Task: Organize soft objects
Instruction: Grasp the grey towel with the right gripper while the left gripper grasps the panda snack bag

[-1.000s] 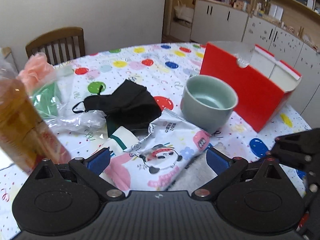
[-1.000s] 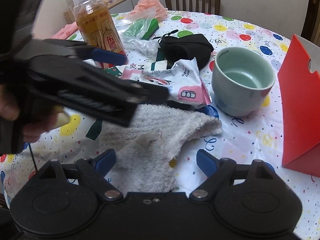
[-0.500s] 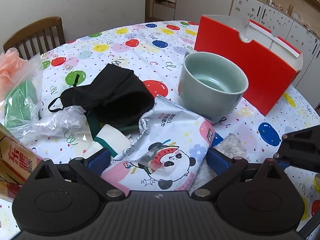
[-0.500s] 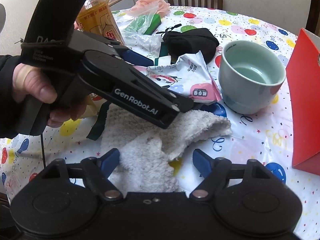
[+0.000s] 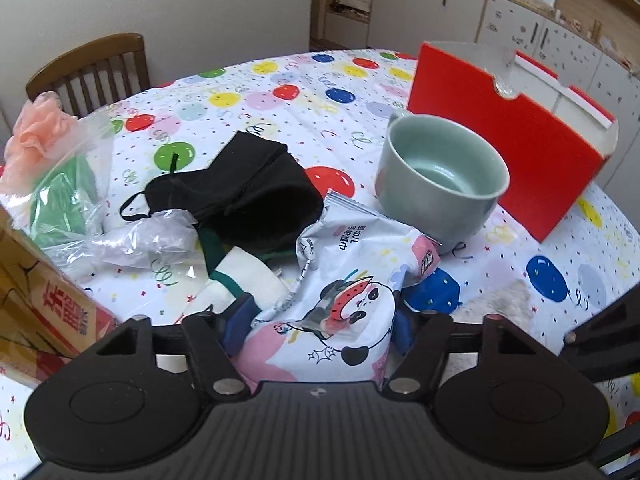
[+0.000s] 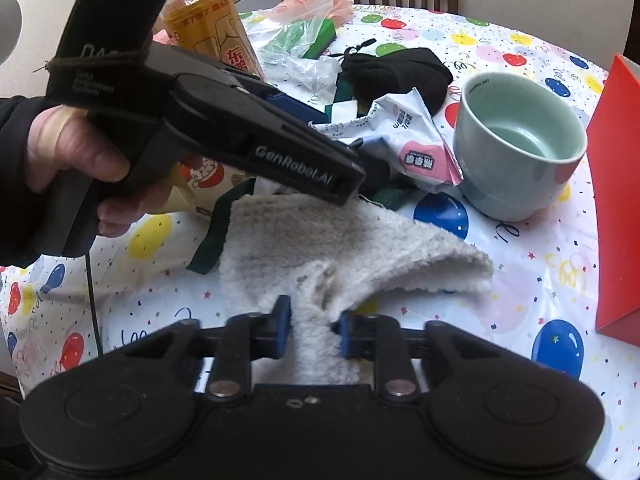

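A white snack packet (image 5: pixel 352 280) with a panda print lies bunched between the blue pads of my left gripper (image 5: pixel 320 326). Its jaws are closing and the pads press on the packet's sides. A fluffy off-white towel (image 6: pixel 340 248) lies on the balloon-print tablecloth (image 6: pixel 540 264). My right gripper (image 6: pixel 314 332) pinches a raised fold of its near edge, jaws still closing. A corner of the towel (image 5: pixel 500 300) shows in the left wrist view. A black face mask (image 5: pixel 248 184) and a green-and-white cloth (image 5: pixel 240 276) lie behind the packet.
A pale green bowl (image 5: pixel 440 180) stands right of the packet, with a red box (image 5: pixel 508 148) behind it. A clear bag (image 5: pixel 52 160) holding a pink mesh puff sits at the left beside a tea bottle (image 6: pixel 208 20). A person's hand (image 6: pixel 76 152) holds the left gripper over the towel.
Both pairs of jaws have closed in: the left on the snack packet, which now bunches up, the right on a fold of the towel. The left gripper has edged forward.
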Demonstrator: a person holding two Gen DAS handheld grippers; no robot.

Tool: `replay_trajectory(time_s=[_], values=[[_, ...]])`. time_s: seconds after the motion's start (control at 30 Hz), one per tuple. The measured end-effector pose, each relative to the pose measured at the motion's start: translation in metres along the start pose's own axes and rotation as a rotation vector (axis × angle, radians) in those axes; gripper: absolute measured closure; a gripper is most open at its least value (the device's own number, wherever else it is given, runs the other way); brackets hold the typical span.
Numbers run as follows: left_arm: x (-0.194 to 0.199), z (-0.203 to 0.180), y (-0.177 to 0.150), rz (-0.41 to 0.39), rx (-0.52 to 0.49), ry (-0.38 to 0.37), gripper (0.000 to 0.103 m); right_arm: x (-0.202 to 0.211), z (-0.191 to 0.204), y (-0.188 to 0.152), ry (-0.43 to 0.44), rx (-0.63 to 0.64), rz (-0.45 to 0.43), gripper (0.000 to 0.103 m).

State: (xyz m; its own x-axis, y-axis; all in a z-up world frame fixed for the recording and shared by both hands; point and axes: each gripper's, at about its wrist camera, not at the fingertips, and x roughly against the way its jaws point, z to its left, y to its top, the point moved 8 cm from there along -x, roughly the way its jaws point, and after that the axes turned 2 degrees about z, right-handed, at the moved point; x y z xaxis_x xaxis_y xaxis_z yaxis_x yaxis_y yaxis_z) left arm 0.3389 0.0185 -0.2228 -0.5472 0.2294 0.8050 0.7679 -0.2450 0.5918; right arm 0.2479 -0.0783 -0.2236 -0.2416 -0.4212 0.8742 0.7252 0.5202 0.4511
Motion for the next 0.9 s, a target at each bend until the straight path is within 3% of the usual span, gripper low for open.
replay_trajectory(time_s=[0.17,0.43,0.9], values=[[0.014,0.004,0.003,-0.033,0.038,0.023,0.04,0.014,0.0,-0.002,-0.009,-0.006,-0.034,0.093],[0.05,0.004,0.005,-0.072,0.108,0.045,0.04,0.051,-0.002,-0.006,-0.018,-0.026,-0.1,0.094],[0.122,-0.024,0.01,-0.14,0.191,0.078,0.04,0.148,-0.022,-0.008,-0.071,-0.025,-0.292,0.094]])
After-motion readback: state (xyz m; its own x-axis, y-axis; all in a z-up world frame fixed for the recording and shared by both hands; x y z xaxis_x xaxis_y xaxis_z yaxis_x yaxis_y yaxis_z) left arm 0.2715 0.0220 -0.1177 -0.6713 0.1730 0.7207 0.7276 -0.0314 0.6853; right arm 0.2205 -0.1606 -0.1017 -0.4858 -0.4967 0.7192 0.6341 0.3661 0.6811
